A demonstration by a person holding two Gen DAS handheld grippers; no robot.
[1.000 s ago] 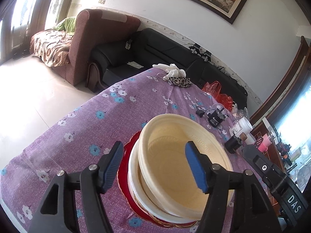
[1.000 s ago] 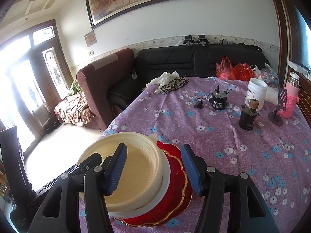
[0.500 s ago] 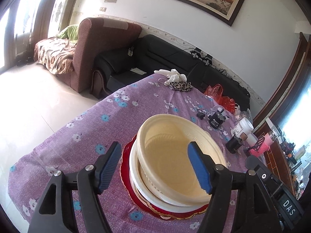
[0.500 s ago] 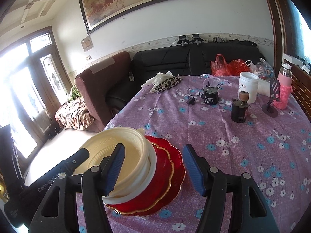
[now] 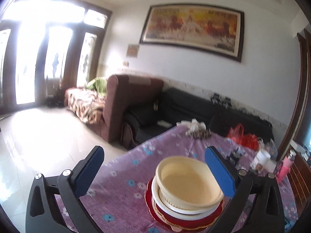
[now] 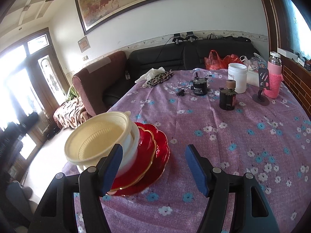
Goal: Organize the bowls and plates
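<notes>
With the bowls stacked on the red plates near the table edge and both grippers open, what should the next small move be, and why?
Probably ease both grippers clear. The cream bowl sits nested in the white bowl on the red plates, so the stack looks finished. The left gripper has just opened wide with nothing pressed between its pads; the right gripper has been opening too, empty, beside the plates.

The cream bowl [image 6: 101, 136] on top of the stack looks like matt plastic with fine ribbing inside, and the white bowl [image 6: 132, 145] beneath it is smooth. Under them the red plates [image 6: 153, 155] are glossy with a thin gold line at their scalloped rims. The table [image 6: 223, 145] wears a matt, woven purple cloth printed with flowers, and each gripper's black plastic fingers carry ridged blue pads [image 6: 195, 168].
</notes>
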